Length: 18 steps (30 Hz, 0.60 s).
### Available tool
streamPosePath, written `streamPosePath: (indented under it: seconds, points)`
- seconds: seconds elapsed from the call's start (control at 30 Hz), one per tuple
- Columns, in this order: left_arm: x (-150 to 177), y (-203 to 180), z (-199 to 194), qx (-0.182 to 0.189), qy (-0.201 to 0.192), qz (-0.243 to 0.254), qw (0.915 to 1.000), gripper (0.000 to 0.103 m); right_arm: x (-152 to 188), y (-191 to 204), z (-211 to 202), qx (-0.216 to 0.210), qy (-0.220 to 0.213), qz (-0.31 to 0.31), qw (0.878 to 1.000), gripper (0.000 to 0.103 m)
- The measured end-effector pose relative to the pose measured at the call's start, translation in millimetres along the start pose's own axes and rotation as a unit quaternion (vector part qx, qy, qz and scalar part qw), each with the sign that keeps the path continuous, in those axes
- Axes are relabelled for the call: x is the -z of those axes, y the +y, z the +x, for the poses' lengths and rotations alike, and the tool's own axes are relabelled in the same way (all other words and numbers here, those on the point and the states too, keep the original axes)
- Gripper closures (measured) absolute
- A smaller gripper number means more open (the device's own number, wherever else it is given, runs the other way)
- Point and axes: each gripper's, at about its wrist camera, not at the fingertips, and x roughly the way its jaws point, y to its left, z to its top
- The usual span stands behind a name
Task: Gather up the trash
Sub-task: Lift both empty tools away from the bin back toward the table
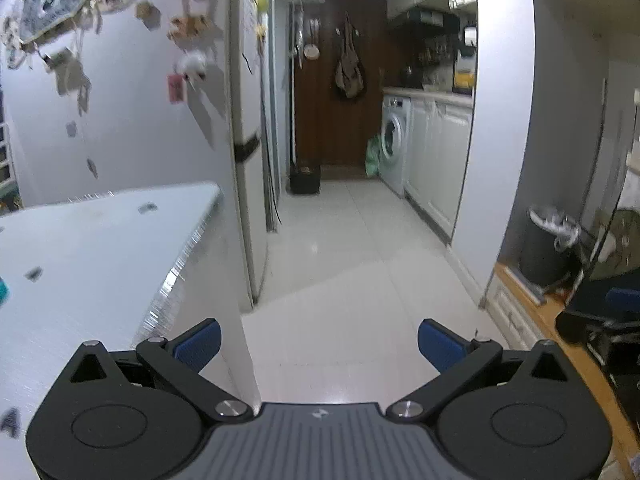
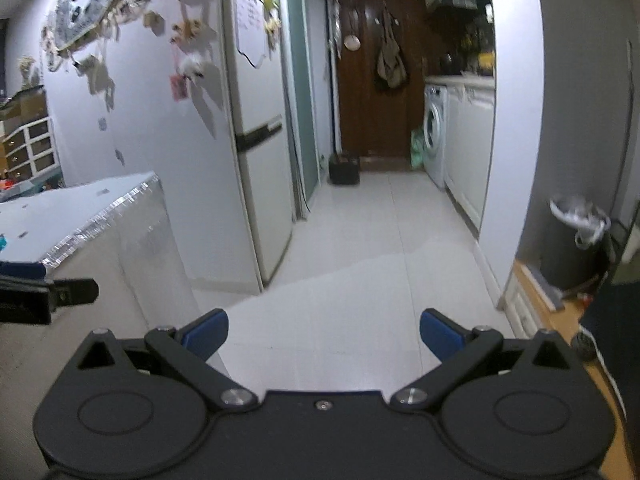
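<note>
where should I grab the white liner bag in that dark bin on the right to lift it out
Grip the bunched white liner where it folds over the dark bin's rim, coming from above with the right tongs. The loose hanging folds look easiest to pinch; blur hides details.

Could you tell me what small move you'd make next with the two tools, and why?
Probably turn both toward the bin at the right. The left tool and right tool are open and hold nothing, pointing down the bare floor; the lined bin is the only trash-related thing I can make out.
</note>
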Motion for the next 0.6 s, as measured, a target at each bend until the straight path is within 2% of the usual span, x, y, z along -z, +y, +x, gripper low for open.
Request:
streamPosePath:
  seconds: [0.27, 0.43, 0.6]
  points:
    - [-16.4, 29.2, -46.4, -0.033, -0.046, 0.005, 0.9984, 0.0, -22.4, 39.2, -20.7, -0.035, -0.046, -0.022, 0.998, 0.0]
    - [-20.6, 62.4, -80.3, -0.062, -0.072, 0.011, 0.9954, 0.0, -37.1, 71.3, -31.2, -0.061, -0.069, -0.033, 0.995, 0.0]
    - [-19.4, 103.8, -105.5, -0.103, -0.079, 0.025, 0.9913, 0.0, -51.6, 106.7, -40.1, -0.096, -0.086, -0.031, 0.991, 0.0]
